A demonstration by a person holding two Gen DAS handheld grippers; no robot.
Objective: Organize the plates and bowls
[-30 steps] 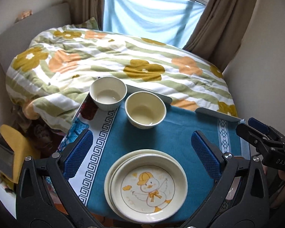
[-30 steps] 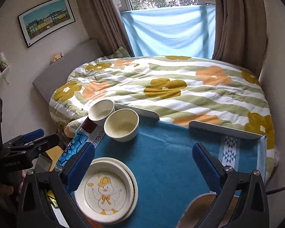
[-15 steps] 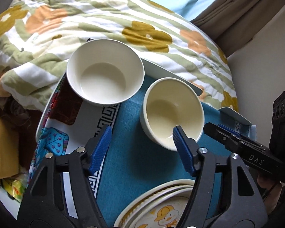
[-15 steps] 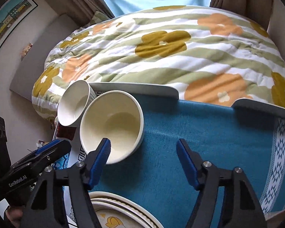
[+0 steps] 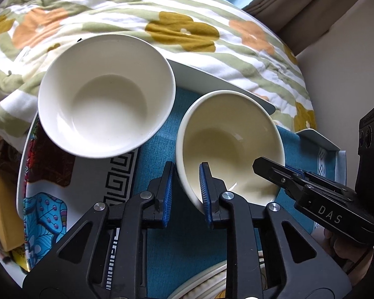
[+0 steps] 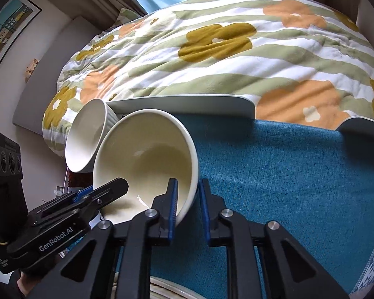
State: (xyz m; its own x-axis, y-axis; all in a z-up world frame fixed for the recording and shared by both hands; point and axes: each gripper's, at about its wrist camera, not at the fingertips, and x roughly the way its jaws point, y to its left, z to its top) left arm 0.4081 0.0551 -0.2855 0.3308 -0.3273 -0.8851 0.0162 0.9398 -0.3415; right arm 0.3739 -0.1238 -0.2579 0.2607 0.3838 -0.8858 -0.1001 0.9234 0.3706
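A cream bowl [image 5: 227, 144] stands on the blue cloth [image 5: 157, 147]; it also shows in the right wrist view [image 6: 147, 157]. My left gripper [image 5: 185, 189] is shut on its near left rim, one pad inside, one outside. My right gripper [image 6: 188, 194] is shut on its near right rim; the right gripper also shows in the left wrist view [image 5: 284, 174]. A white bowl [image 5: 107, 94] stands just left of the cream one, touching or nearly so; it also appears in the right wrist view [image 6: 87, 134]. Stacked plates [image 5: 212, 284] peek out at the bottom edge.
The table's raised grey rim [image 6: 187, 104] runs behind the bowls, with a flowered quilt [image 6: 212, 44] on a bed beyond it. A patterned white border [image 5: 92, 174] of the cloth lies at left. A wall [image 5: 336, 62] stands at right.
Both grippers moved forward onto the cream bowl and closed on its rim, left on the left side, right on the right side. The plates have slid out of view below.
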